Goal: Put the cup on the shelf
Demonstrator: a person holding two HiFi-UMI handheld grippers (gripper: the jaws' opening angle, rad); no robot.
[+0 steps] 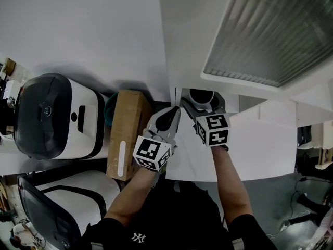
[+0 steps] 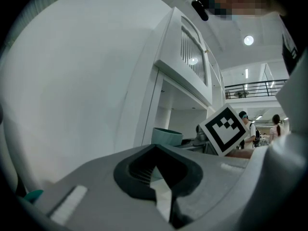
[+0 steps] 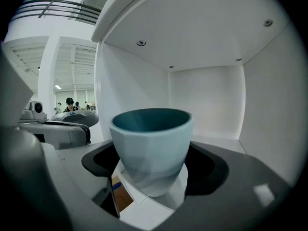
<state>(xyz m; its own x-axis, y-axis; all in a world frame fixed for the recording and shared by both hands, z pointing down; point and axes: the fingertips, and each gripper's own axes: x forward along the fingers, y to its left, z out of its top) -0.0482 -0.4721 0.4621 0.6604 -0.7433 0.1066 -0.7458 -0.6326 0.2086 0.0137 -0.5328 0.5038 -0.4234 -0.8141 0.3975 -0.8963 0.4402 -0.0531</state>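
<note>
Right gripper [image 3: 153, 179], fingers [image 3: 250, 177] apart, cup [image 3: 151, 138] between

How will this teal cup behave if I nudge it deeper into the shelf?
Probably rigid and breakable: the cup looks like glazed ceramic. It narrows to a small base, so a high push might tip it. The smooth white shelf should let it slide.

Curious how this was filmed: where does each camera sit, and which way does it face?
Head view: on the person's head, looking steeply down at both forearms, left hand-held gripper, right hand-held gripper and shelf.
Left gripper view: on the left hand-held gripper, looking along its jaws at the shelf.
Right gripper view: on the right hand-held gripper, facing into the shelf, cup between its jaws.
All three show the cup.
</note>
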